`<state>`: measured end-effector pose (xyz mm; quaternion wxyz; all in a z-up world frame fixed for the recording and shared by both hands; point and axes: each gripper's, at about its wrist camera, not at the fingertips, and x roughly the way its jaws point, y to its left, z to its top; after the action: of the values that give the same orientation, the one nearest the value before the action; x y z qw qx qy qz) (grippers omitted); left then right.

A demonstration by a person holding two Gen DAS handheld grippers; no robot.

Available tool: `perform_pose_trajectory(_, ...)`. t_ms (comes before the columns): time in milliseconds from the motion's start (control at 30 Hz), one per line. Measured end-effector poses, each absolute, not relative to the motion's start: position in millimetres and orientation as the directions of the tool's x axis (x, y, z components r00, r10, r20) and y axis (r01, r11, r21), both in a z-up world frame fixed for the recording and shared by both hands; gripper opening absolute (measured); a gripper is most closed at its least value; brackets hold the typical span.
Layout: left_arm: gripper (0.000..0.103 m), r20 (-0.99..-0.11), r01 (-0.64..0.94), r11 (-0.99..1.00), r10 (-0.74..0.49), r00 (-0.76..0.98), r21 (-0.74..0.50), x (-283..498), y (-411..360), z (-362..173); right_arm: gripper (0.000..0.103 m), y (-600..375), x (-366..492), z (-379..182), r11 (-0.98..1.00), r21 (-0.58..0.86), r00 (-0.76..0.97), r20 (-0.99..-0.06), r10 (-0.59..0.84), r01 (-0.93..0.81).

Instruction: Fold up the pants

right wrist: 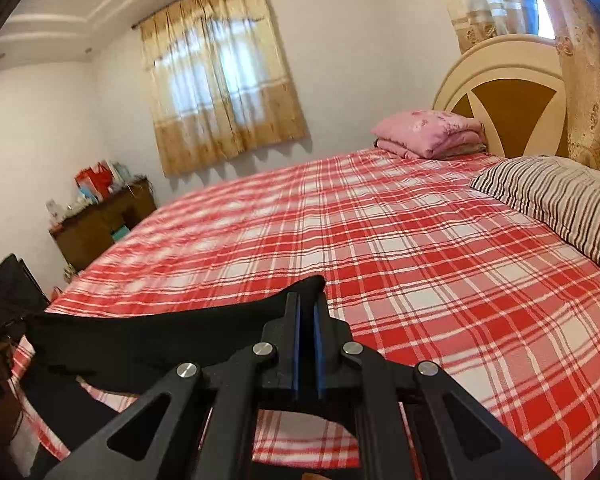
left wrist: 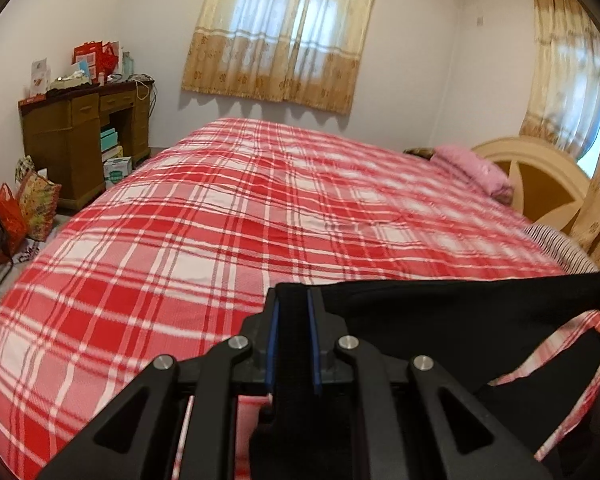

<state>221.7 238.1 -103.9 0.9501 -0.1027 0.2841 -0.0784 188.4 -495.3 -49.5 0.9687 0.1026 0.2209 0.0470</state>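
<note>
Over the near edge of the plaid bed (left wrist: 228, 216), I've got the left tongs (left wrist: 293, 336) and right tongs (right wrist: 310, 340) each clamped on the black pants (left wrist: 460, 316), fabric stretched between them, hanging. Folding looks barely begun: no fold visible, garment not laid flat. Legs drop out of frame; can't tell waistband from hem.
</note>
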Motion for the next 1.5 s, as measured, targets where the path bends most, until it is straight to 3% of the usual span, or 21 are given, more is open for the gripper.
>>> perform_pose_trajectory(333, 0.014, -0.496, 0.133, 0.953, -0.257, 0.830, -0.271, 165, 247, -126, 0.005, -506, 132, -73, 0.962, 0.271, 0.889, -0.434, 0.147, -0.027)
perform_pose_trajectory(733, 0.014, -0.509, 0.153, 0.955, -0.267, 0.818, -0.256, 122, 255, -162, 0.005, -530, 99, -110, 0.960, 0.269, 0.836, -0.543, 0.085, 0.076)
perform_pose_trajectory(1167, 0.021, -0.536, 0.176, 0.981, -0.195, 0.821, -0.087, 99, 245, -169, 0.005, -544, 84, -135, 0.961, 0.202, 0.759, -0.651, -0.011, 0.188)
perform_pose_trajectory(1267, 0.021, -0.544, 0.174, 0.985, -0.155, 0.825, -0.016, 93, 237, -171, 0.005, -553, 80, -136, 0.953, 0.129, 0.723, -0.681, -0.117, 0.276)
perform_pose_trajectory(1467, 0.027, -0.556, 0.163, 0.984, -0.097, 0.826, 0.071, 85, 231, -171, 0.007, -532, 63, -106, 0.951, 0.099, 0.771, -0.613, -0.173, 0.293)
perform_pose_trajectory(1500, 0.029, -0.555, 0.159, 0.984, -0.090, 0.827, 0.077, 84, 230, -171, 0.016, -521, 62, -99, 0.960, 0.087, 0.782, -0.601, -0.164, 0.268)
